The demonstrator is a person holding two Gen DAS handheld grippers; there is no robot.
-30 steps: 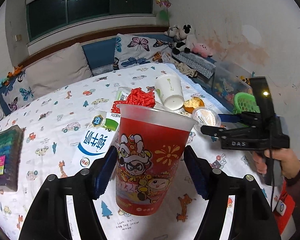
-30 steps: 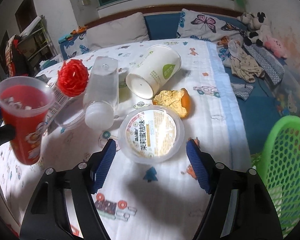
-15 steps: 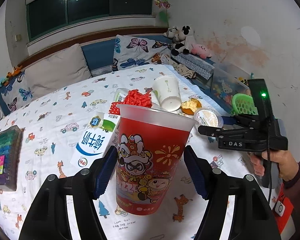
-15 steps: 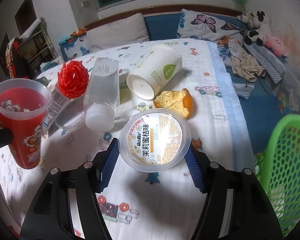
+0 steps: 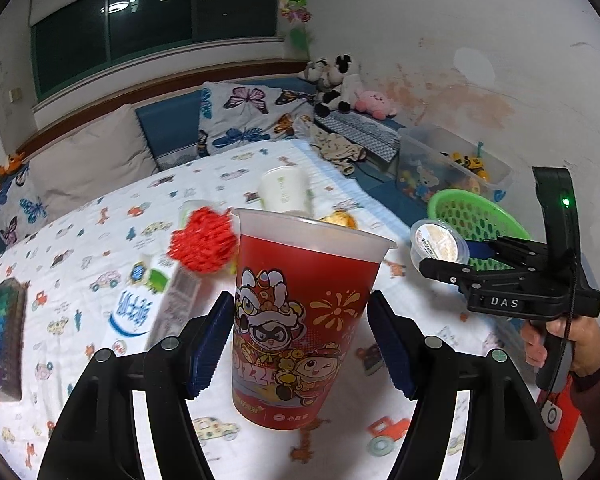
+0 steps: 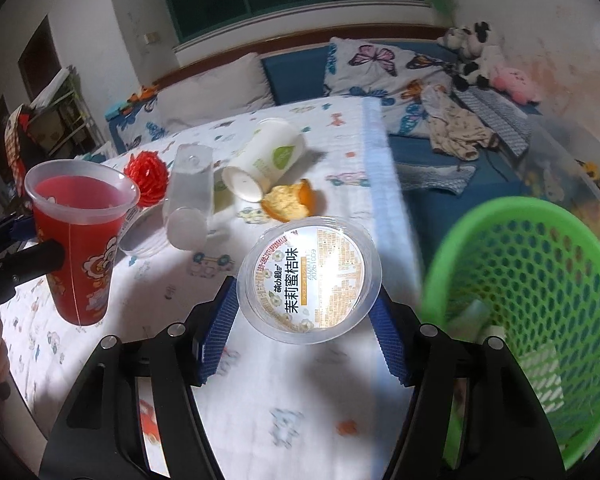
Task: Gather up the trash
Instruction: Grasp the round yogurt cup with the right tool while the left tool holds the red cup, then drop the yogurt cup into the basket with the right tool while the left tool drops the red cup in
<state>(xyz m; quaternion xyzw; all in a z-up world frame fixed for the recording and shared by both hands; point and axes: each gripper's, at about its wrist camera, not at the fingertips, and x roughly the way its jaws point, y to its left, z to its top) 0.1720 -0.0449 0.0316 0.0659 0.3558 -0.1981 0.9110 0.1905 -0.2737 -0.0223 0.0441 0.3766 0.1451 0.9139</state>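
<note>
My left gripper [image 5: 300,340] is shut on a red printed plastic cup [image 5: 296,320] and holds it above the bed; the cup also shows in the right wrist view [image 6: 80,240]. My right gripper [image 6: 304,320] is shut on a round clear jelly tub [image 6: 308,280] with a printed lid, held above the bed edge beside the green mesh basket [image 6: 540,300]. The tub [image 5: 438,240] and basket [image 5: 476,216] also show in the left wrist view. On the sheet lie a white paper cup [image 6: 264,160], orange peel [image 6: 290,200], a clear bottle [image 6: 188,200] and a red crinkled wrapper [image 6: 148,176].
A milk carton [image 5: 156,304] lies on the patterned sheet [image 5: 80,248]. A coloured box [image 5: 0,332] sits at the left. A clear toy bin [image 5: 452,164] and clothes [image 6: 456,128] lie on the blue floor mat to the right. Pillows line the back.
Both grippers have lifted and swung right toward the green basket, carrying the red cup and the jelly tub, which was taken up off the sheet.
</note>
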